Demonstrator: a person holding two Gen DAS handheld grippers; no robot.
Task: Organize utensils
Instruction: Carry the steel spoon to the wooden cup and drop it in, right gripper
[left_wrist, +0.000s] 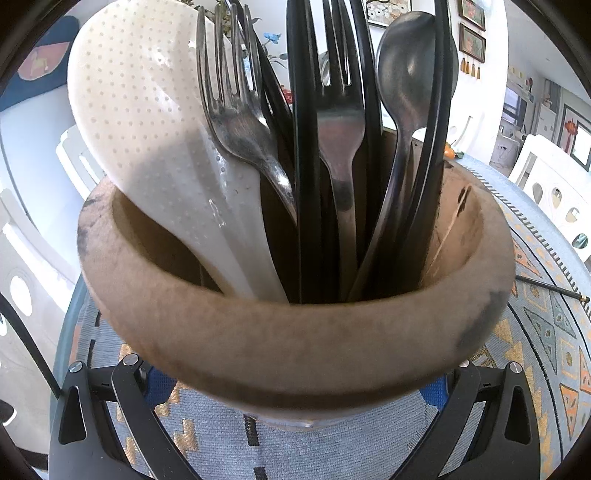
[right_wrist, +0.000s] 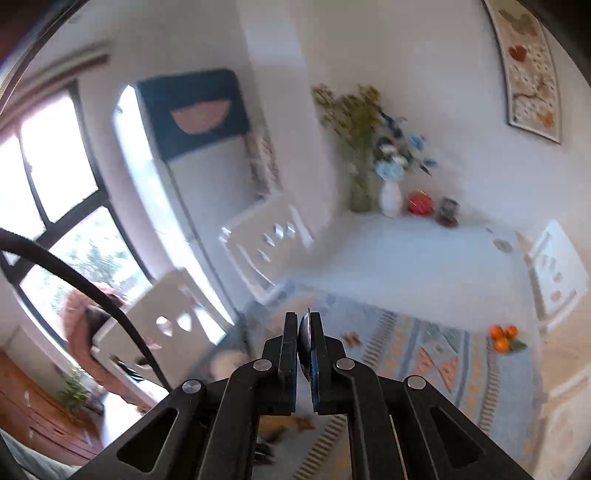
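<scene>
While clamped, right claw (right_wrist: 304, 325) on utensil (right_wrist: 303, 347)

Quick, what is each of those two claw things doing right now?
Left gripper: jaws wide around the wooden holder; contact cannot be told.
Right gripper: shut on a thin dark utensil.

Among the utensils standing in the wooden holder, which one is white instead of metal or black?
The dotted rice paddle, leaning at the left side of the wooden holder. The forks and the spoon beside it are grey metal.
</scene>
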